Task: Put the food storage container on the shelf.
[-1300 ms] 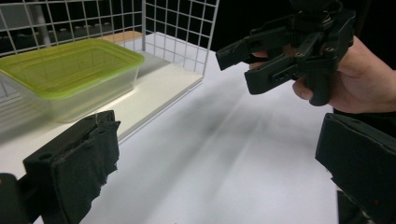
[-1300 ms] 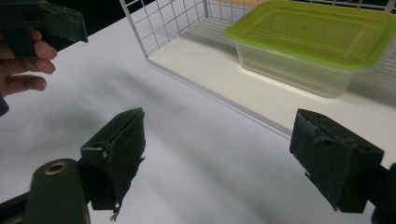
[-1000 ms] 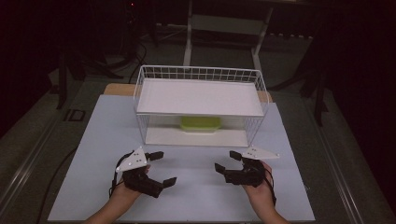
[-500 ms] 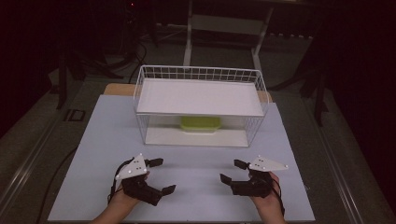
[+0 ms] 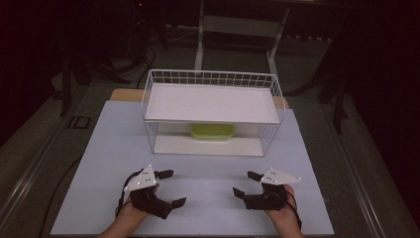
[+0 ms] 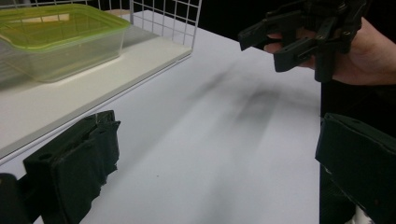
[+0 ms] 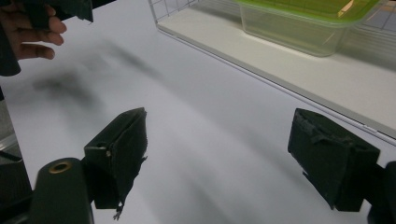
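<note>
A white wire shelf rack stands at the middle back of the table. On its lower board sits a clear container with a green lid. My left gripper is held open near the table's front left edge, its jaws wide apart with nothing between them. At the front right my right gripper is open too, also with nothing in it. In the left gripper view the right gripper hangs above the table, held by a hand.
The white tabletop stretches between the grippers and the rack. The rack's upper shelf is a flat white board with a wire rim. Dark floor and stand legs surround the table.
Both hands have drawn back toward the table's front edge. The two grippers stayed open and spread a little farther apart.
</note>
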The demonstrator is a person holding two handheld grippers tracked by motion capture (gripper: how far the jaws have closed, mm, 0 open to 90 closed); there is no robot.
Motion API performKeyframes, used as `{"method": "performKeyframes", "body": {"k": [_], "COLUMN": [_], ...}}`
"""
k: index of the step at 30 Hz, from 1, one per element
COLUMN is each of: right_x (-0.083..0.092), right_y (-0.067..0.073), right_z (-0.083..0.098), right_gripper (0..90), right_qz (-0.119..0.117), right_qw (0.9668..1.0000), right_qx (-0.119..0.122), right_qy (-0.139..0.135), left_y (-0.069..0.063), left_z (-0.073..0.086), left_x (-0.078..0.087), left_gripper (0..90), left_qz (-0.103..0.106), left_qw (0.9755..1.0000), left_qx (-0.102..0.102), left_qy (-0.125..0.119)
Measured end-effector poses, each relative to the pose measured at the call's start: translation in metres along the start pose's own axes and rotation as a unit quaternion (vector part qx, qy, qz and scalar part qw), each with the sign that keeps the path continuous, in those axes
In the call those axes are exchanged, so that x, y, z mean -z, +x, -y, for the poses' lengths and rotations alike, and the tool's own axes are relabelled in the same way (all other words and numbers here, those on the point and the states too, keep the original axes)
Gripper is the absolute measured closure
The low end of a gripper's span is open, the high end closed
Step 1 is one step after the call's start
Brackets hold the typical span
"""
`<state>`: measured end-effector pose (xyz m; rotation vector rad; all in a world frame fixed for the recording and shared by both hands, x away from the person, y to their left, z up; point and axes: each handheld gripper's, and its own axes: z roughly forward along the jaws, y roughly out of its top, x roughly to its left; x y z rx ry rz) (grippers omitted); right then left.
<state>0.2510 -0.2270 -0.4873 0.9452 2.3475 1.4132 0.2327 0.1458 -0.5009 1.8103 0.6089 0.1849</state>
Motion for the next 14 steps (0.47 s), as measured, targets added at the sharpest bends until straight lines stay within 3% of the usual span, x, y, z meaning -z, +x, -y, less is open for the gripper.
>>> {"method": "performKeyframes", "body": {"k": [3,6,14], "right_x": [-0.0008,-0.0021,-0.0021], "right_y": [0.0004,-0.0003,-0.0026], "right_z": [0.0008,0.0023,0.0020], "right_gripper": [19.5,19.5,19.5], "right_qz": [0.000,0.005,0.005], "right_qw": [1.0000,0.9998,0.9998], "right_qx": [0.004,0.005,0.003], "right_qy": [0.008,0.020,0.019], "left_y": [-0.0017,-0.0029,-0.0004], "left_z": [0.0023,0.0043,0.0046], "left_x": [-0.0011,-0.0024,-0.0035], "left_gripper": [0.1,0.1,0.1], "left_qz": [-0.003,0.001,0.003], "left_qw": [0.9999,0.9999,1.0000], "left_qx": [-0.009,-0.006,0.006], "left_qy": [0.007,0.011,0.002]}}
